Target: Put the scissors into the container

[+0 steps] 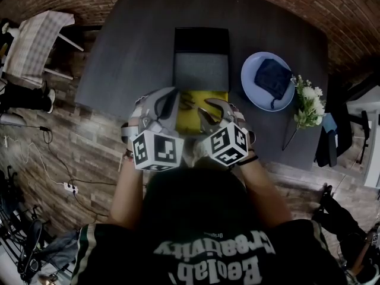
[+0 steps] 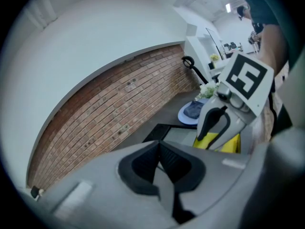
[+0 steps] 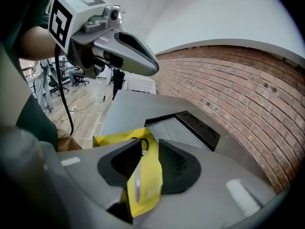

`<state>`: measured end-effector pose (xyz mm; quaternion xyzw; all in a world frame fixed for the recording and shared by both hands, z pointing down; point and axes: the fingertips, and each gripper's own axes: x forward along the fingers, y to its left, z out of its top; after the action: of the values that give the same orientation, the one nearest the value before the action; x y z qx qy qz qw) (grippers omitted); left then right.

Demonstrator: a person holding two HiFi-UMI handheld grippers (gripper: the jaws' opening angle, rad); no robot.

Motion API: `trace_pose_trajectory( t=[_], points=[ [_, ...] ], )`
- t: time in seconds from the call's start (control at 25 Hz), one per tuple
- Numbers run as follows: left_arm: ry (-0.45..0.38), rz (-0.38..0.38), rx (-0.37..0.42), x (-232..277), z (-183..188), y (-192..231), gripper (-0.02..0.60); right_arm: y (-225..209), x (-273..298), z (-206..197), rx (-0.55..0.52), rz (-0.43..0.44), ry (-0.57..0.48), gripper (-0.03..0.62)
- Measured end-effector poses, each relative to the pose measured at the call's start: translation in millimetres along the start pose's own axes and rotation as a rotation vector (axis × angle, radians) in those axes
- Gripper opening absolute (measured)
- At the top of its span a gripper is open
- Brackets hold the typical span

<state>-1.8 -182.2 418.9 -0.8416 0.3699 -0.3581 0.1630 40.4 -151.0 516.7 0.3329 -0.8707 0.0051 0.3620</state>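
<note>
Left tool (image 1: 167, 108), right tool (image 1: 209, 115) raised, scissors (image 1: 189, 104) seemingly beneath

The head view looks steeply down on the table (image 1: 119, 58) from above; each gripper view rides low, facing the brick wall (image 2: 119, 104) along its jaws; all three share the open black container (image 1: 200, 70).

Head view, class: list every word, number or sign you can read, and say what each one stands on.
"Creativity": upside down on the back of the person's dark shirt.
"Beolab": beside it on that shirt, first letter uncertain.
Small line of print above those words: too small to read.
Left marker cube and right marker cube: black-and-white square codes, no letters or numbers.
</note>
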Motion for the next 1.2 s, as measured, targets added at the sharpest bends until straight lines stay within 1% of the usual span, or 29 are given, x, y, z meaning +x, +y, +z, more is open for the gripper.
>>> trace_pose_trajectory(
  t=[0.4, 0.56, 0.84, 1.2],
  points=[
    [-0.003, -0.009, 0.011, 2.4, 4.8, -1.0, 0.003, -11.2, -11.7, 18.7, -0.018, -0.024, -0.068, 0.118],
    [-0.025, -0.006, -0.031, 1.4, 11.3, 4.0, 0.003, -12.2, -15.3, 23.6, -0.020, -0.020, -0.091, 0.126],
    [-0.031, -0.001, -0.029, 0.7, 16.1, 6.8, 0.003, -18.9, -28.5, 41.9, -0.049, -0.046, -0.159, 0.126],
    [-0.053, 0.007, -0.019, -2.1, 24.3, 11.4, 0.003, -27.6, -44.1, 69.2, -0.072, -0.071, -0.221, 0.126]
  ],
)
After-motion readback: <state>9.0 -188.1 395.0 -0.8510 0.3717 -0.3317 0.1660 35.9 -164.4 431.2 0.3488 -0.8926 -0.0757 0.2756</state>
